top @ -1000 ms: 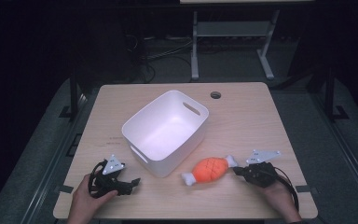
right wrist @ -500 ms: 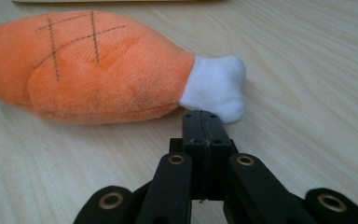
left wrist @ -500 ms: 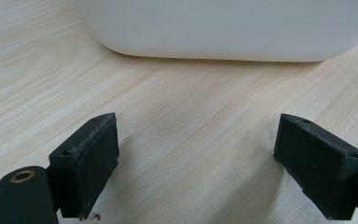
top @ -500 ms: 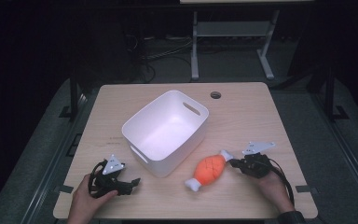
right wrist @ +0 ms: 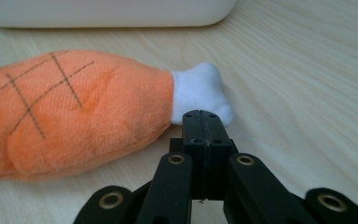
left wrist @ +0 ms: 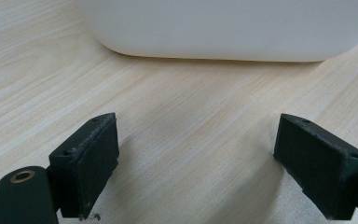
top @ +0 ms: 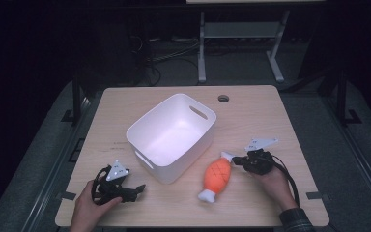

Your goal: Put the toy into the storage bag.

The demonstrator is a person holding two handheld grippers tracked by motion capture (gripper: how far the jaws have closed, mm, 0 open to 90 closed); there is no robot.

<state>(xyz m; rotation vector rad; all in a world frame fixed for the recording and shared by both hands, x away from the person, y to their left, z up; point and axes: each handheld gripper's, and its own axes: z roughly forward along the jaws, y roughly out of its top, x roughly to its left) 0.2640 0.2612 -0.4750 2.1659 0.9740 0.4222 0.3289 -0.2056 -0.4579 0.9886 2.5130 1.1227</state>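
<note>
Plush drumstick (top: 218,177) on table (top: 270,116) at bin's (top: 171,135) 4 o'clock — not binned; right gripper (right wrist: 204,122) fingers closed empty, left gripper (left wrist: 205,163) wide.

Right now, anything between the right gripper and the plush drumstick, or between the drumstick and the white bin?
Nothing visible. The right gripper, jaws shut, sits right at the white bone end of the plush drumstick. Only bare table lies between the drumstick and the white bin; the bin's near wall is the one thing to clear.
</note>
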